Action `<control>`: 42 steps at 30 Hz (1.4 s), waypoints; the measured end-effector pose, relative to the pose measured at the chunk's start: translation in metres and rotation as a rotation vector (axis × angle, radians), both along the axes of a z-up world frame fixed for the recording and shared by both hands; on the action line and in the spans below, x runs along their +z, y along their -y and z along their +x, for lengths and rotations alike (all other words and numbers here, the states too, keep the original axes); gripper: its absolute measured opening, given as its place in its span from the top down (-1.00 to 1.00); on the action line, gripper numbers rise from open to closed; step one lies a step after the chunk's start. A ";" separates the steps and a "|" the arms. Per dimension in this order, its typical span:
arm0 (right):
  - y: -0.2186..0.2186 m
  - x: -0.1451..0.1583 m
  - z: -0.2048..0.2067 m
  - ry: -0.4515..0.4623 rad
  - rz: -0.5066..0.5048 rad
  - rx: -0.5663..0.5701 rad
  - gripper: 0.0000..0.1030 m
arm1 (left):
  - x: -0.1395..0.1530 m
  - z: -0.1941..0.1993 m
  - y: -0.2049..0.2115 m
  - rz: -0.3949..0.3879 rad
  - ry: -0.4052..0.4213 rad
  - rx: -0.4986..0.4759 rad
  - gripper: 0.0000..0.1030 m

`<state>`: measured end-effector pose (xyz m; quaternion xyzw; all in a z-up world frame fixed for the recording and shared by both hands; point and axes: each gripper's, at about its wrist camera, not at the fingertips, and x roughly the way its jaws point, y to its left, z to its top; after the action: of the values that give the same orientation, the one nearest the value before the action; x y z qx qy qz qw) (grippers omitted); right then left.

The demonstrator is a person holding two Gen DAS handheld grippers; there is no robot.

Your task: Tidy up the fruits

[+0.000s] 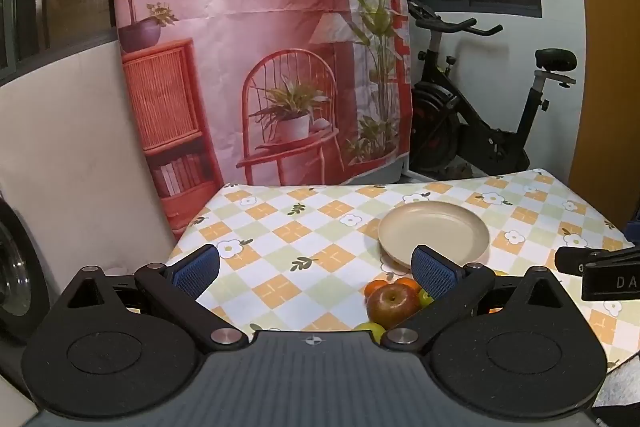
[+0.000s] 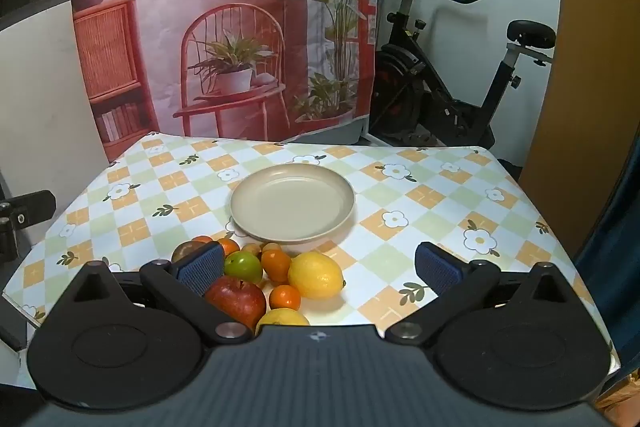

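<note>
A beige plate (image 2: 292,203) stands empty in the middle of the table; it also shows in the left wrist view (image 1: 434,233). In front of it lies a pile of fruit: a lemon (image 2: 316,275), a red apple (image 2: 237,299), a green fruit (image 2: 243,265), small oranges (image 2: 276,264), a second lemon (image 2: 282,318). My right gripper (image 2: 320,267) is open above the pile's right side, holding nothing. My left gripper (image 1: 316,271) is open and empty, left of the fruit; a red apple (image 1: 393,302) lies by its right finger (image 1: 434,271).
The table has a checked flower-print cloth (image 2: 420,195). A printed backdrop (image 2: 224,27) hangs behind the far edge. An exercise bike (image 2: 448,75) stands behind the table at the right. The right gripper's body shows at the left wrist view's right edge (image 1: 600,267).
</note>
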<state>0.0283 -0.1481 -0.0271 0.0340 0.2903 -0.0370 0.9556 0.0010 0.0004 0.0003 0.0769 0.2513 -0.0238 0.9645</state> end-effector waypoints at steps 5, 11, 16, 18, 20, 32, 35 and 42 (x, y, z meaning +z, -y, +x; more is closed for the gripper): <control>0.000 0.000 0.000 -0.003 0.000 0.001 -1.00 | 0.004 -0.003 -0.004 0.000 0.036 0.017 -1.00; -0.001 0.002 -0.002 0.002 -0.007 0.008 -1.00 | 0.000 -0.007 0.001 0.013 0.050 0.014 -1.00; -0.003 0.000 -0.001 0.012 -0.011 0.005 -1.00 | 0.000 -0.008 0.000 0.012 0.059 0.011 -1.00; -0.004 0.000 -0.001 0.011 -0.012 0.006 -1.00 | -0.001 -0.009 0.001 0.012 0.058 0.011 -1.00; -0.004 0.000 -0.003 0.013 -0.011 0.005 -1.00 | -0.001 -0.009 0.000 0.009 0.057 0.011 -1.00; -0.003 0.001 -0.003 0.013 -0.010 0.006 -1.00 | -0.001 -0.010 0.000 0.007 0.060 0.007 -1.00; -0.003 0.001 -0.003 0.014 -0.012 0.006 -1.00 | -0.001 -0.010 0.000 0.005 0.061 0.005 -1.00; -0.004 0.001 -0.004 0.015 -0.013 0.007 -1.00 | -0.001 -0.011 0.001 -0.001 0.060 0.001 -1.00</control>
<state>0.0246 -0.1445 -0.0257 0.0270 0.2831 -0.0355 0.9580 -0.0102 -0.0002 -0.0004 0.0769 0.2225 -0.0211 0.9717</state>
